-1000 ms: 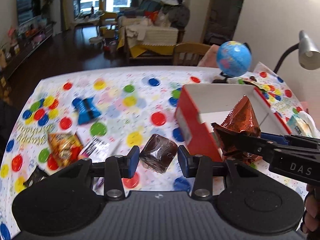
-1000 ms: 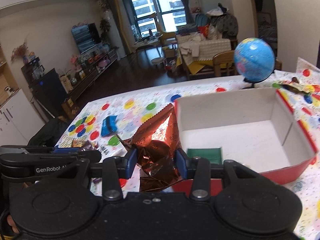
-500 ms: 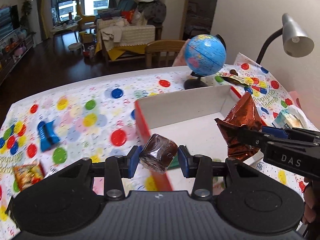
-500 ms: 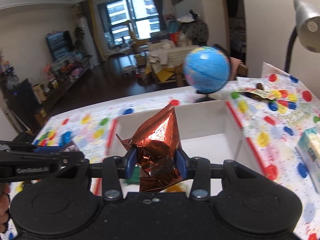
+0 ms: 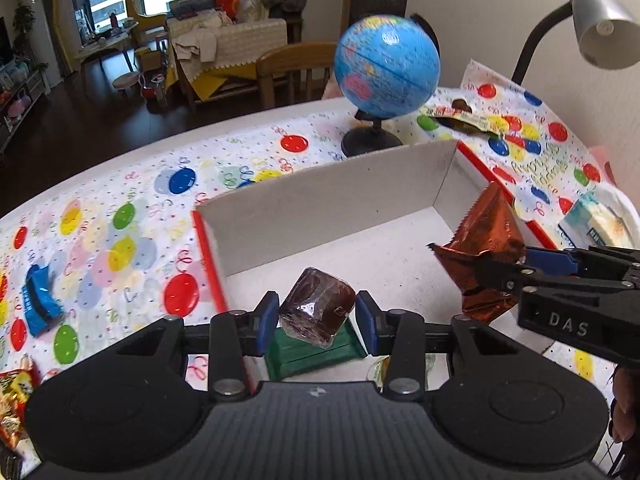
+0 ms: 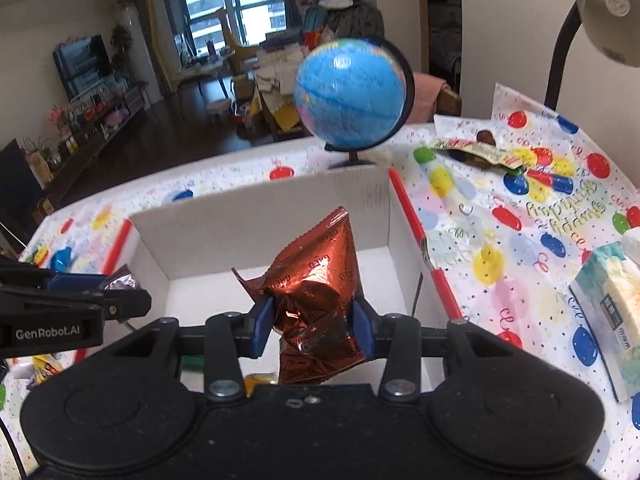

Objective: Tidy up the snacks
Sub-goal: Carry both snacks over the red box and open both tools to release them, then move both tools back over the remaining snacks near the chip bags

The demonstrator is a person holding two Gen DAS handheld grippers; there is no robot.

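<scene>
My left gripper (image 5: pixel 317 323) is shut on a dark brown wrapped cake (image 5: pixel 318 307), held over the near part of the open white box with red sides (image 5: pixel 320 204). A green packet (image 5: pixel 308 352) lies on the box floor under it. My right gripper (image 6: pixel 313 325) is shut on a shiny copper-red foil snack bag (image 6: pixel 316 280), also above the box (image 6: pixel 260 220). In the left wrist view the right gripper (image 5: pixel 508 268) holds the foil bag (image 5: pixel 486 240) over the box's right side. In the right wrist view the left gripper (image 6: pixel 120 296) enters from the left.
A blue globe (image 5: pixel 386 72) stands just behind the box, a desk lamp (image 5: pixel 600 28) at the right. A blue packet (image 5: pixel 38 300) and an orange packet (image 5: pixel 14 396) lie on the balloon-print cloth at left. A tissue pack (image 6: pixel 612 312) and a flat wrapper (image 6: pixel 476 152) lie to the right.
Both grippers have moved right and slightly down, from beside the box's left wall to above its inside, each still holding its snack. The green packet now shows under the left gripper.
</scene>
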